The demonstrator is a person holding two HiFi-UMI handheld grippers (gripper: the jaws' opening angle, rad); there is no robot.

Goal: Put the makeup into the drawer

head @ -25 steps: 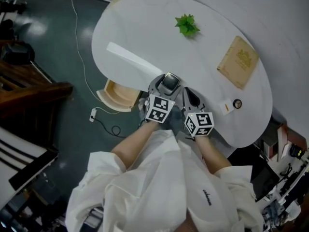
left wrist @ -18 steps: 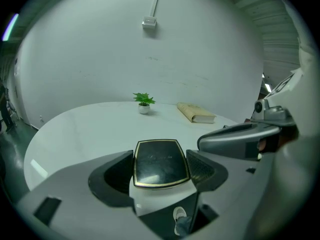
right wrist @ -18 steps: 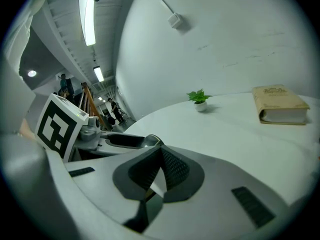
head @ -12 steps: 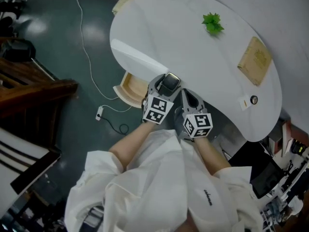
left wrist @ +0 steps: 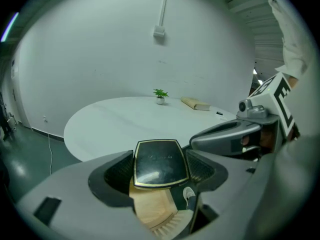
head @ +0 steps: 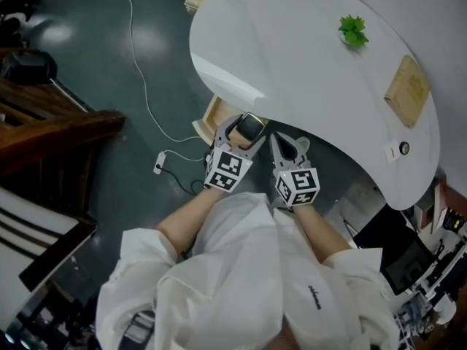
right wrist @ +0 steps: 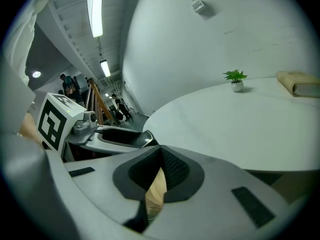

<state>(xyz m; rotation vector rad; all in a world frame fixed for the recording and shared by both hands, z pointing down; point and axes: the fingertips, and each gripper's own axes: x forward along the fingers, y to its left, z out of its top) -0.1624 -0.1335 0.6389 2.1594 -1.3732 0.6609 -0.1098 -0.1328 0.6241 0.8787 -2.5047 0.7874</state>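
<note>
My left claw (head: 246,128) is pinching the black makeup case (left wrist: 160,163) over the open wooden drawer (head: 218,112) at 11 o'clock under the white table (head: 306,71), and my right claw (right wrist: 159,173), at 3 o'clock, is pressed together, holding nothing.

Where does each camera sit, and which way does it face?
Head view: on the person's head, looking down at the white table; shows sleeves, left claw and right claw.
Left gripper view: on the left claw, looking past its gripped compact across the table.
Right gripper view: on the shut right claw, facing likewise.
Both share the plant and book.
</note>
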